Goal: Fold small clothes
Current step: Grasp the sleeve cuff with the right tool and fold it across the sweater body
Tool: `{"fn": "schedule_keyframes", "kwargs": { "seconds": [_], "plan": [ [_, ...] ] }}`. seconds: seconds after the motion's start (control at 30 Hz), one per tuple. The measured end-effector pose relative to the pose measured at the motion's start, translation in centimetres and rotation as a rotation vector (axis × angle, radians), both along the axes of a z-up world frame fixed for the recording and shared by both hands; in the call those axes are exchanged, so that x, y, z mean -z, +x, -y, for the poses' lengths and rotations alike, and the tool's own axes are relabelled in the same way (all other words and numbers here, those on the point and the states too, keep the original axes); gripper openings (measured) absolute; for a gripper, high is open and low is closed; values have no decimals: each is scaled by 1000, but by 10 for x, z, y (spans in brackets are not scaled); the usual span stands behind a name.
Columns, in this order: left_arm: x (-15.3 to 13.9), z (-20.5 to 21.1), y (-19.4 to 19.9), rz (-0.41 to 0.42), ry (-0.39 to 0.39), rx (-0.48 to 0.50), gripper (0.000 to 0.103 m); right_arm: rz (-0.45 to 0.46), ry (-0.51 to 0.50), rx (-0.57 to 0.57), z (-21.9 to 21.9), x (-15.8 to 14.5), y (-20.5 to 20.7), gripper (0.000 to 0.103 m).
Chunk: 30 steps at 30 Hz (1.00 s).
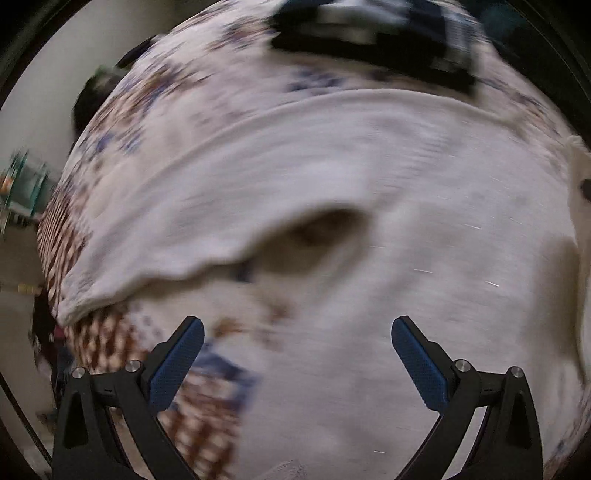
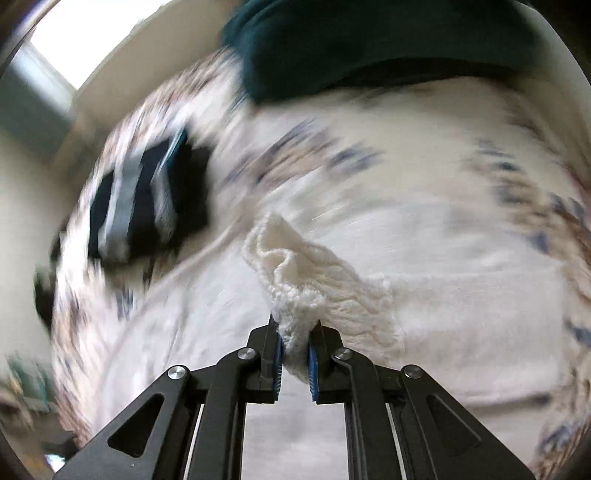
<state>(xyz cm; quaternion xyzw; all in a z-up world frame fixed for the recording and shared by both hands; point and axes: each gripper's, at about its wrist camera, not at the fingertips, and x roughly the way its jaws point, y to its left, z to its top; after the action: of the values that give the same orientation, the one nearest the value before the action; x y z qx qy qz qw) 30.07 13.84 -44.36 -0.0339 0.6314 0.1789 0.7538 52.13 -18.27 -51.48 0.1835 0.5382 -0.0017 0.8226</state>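
- Left wrist view: the whole scene was smeared by motion blur.
- The left gripper (image 1: 297, 325) filled the bottom of the frame, its two black fingers with blue pads (image 1: 177, 369) spread wide apart and nothing between them.
- Beneath and beyond the fingers, a white cloth (image 1: 332, 177) covered most of the middle and right of the frame, with a raised fold casting a dark hollow just left of centre.
- The cloth lay on a patterned bedspread (image 1: 99, 343) with brown and blue marks, visible along the left edge and lower left.
- At the top centre sat a dark garment with pale stripes (image 1: 373, 33), resting on the bedspread and apart from the white cloth.
- A pale wall showed at the upper left.

- Right wrist view: this scene was also blurred, except for what the gripper held.
- The right gripper (image 2: 295, 343) rose from the bottom centre, its jaws pressed nearly together and pinching a fluffy edge of the white cloth (image 2: 314, 280).
- The pinched part stood up in a crumpled peak just above the fingertips, in the middle of the frame; the rest spread flat to the right and lower left.
- The dark striped garment (image 2: 147, 199) lay at the left on the bedspread (image 2: 517, 155).
- A dark teal fabric (image 2: 369, 40) crossed the top of the frame.
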Motion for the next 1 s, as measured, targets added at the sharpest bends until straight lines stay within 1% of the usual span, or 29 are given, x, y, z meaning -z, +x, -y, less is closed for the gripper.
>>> {"fn": "schedule_keyframes", "kwargs": {
  "seconds": [0.03, 0.1, 0.13, 0.17, 0.2, 0.23, 0.27, 0.3, 0.4, 0.5, 0.57, 0.6, 0.63, 0.67, 0.7, 0.73, 0.77, 0.8, 0.87, 0.9, 0.93, 1.0],
  "plan": [
    [6, -11, 3, 1, -4, -23, 103, -12, -23, -51, -35, 12, 10, 11],
    [11, -32, 6, 11, -4, -61, 103, -25, -64, -110, -83, 31, 11, 11],
    [15, -32, 4, 16, -9, -75, 103, -29, -83, -129, -105, 37, 14, 11],
    [29, -29, 14, 22, -15, -85, 103, -31, -98, -142, -123, 42, 13, 11],
    [30, -36, 14, 25, -20, -95, 103, -32, -108, -157, -140, 47, 13, 11],
    [30, -20, 13, 24, -24, -104, 103, -34, -112, -165, -150, 50, 16, 11],
    [31, -12, 10, 22, -33, -114, 103, -41, -115, -170, -160, 53, 16, 11],
    [33, -13, 9, 20, -38, -124, 103, -50, -119, -175, -164, 55, 18, 11],
    [43, -30, 6, 7, -52, -159, 103, -65, -149, -183, -183, 60, 23, 11],
    [46, -42, 2, 1, -57, -180, 103, -88, -152, -184, -197, 62, 28, 11],
    [46, -50, -2, 0, -58, -193, 103, -94, -155, -206, -207, 64, 29, 11],
    [46, -55, -4, -2, -57, -201, 103, -118, -157, -227, -212, 68, 30, 15],
    [46, -61, -7, -1, -63, -216, 103, -149, -149, -244, -216, 71, 32, 17],
    [44, -66, -10, 2, -72, -232, 103, -186, -107, -249, -213, 75, 33, 20],
    [43, -73, -15, 7, -81, -256, 103, -197, -47, -239, -204, 74, 32, 34],
    [43, -80, -19, 9, -88, -277, 103, -196, 11, -224, -193, 69, 29, 44],
    [44, -90, -25, 7, -99, -312, 103, -190, 78, -195, -174, 62, 25, 66],
    [45, -99, -31, 7, -116, -347, 103, -181, 107, -168, -160, 55, 20, 73],
    [50, -118, -41, 9, -153, -422, 103, -156, 133, -96, -121, 37, 6, 73],
    [53, -128, -45, 14, -174, -462, 103, -159, 126, -83, -109, 32, 1, 74],
    [56, -137, -49, 21, -189, -496, 103, -169, 103, -66, -96, 28, -5, 74],
    [65, -160, -58, 41, -245, -603, 103, -205, 57, -22, -69, 27, -16, 74]
  ]
}}
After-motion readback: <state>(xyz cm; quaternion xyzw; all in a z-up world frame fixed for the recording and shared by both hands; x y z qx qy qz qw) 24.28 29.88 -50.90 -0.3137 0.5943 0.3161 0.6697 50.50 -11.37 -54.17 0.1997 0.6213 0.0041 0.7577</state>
